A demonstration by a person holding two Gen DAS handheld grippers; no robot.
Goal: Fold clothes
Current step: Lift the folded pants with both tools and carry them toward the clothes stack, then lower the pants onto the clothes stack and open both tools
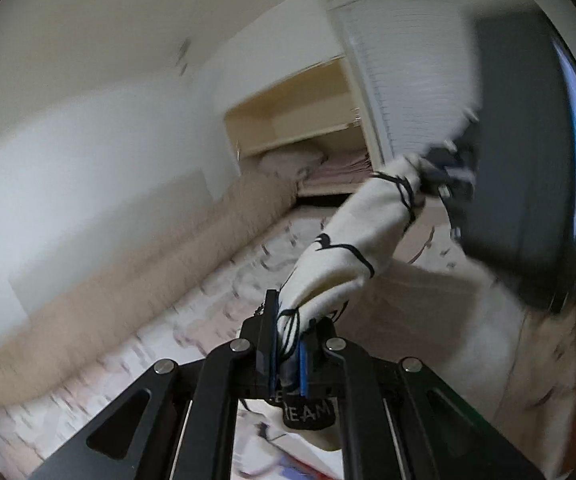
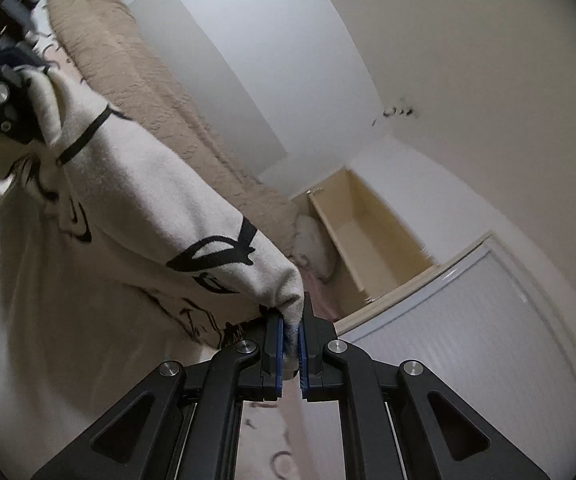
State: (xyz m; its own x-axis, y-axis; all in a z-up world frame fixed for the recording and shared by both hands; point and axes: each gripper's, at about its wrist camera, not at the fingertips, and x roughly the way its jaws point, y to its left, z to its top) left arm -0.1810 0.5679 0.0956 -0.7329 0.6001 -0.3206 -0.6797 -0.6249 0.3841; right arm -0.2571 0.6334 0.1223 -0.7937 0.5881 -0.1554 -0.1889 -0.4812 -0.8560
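I see one garment [image 2: 136, 216]: cream, fleecy cloth with black line markings and a dark band bearing pale letters, only partly legible. It hangs in the air above the bed [image 1: 216, 280], stretched as a rolled edge between my two tools, with the rest draping down below.

Left tool [image 1: 288, 340]: jaws nearly together, clenched on one end of the cloth. Blue pads [image 1: 272, 344] press the fabric from both sides; black threads trail over the jaws. The lettered band hangs just beneath this tool.

Right tool [image 2: 291, 336]: jaws likewise nearly together, clenched on the other end of the cream edge, fabric bunched between its blue pads. In the left view this tool appears far along the cloth, blurred, against a dark shape at the frame edge that I cannot identify.

Count: one garment, two tools, both grasping it. One bed, its cover pale with dark scattered marks. One beige fluffy blanket [image 2: 160, 92] lies along the bed's wall side. One pillow [image 2: 315, 248] sits at the far end, beside a cream shelf recess [image 2: 371, 240]. One white slatted door [image 2: 467, 328] stands next to that recess. Both views are motion-blurred.
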